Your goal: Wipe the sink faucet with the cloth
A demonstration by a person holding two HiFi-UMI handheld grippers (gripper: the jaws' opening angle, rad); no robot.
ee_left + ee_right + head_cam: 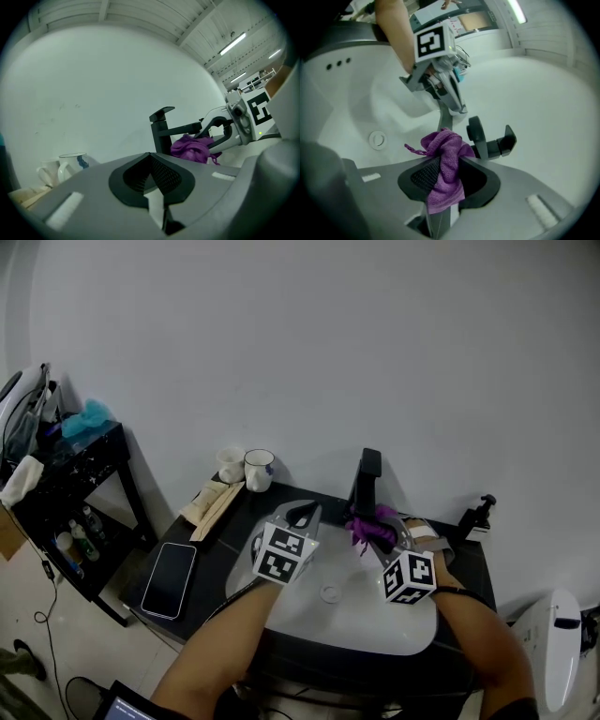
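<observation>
While the right tongs (442,178) grip the purple cloth (446,152), bunched up against the black faucet's (366,476) spout above the white sink (370,626), the left tongs (151,177) hover nearby, clenched on nothing, over the basin's left side.

The cloth (443,159) was purple fabric with a fine, nubbly weave. The faucet (365,479) looked like smooth, matt black metal. The sink (366,620) was white, smooth and glossy, set in a dark, shiny worktop (236,529). The right gripper (445,176) had matt grey plastic jaws with black ribbed pads (423,176). The mug (259,470) looked like glazed white ceramic. The phone (170,578) had a glossy face.
</observation>
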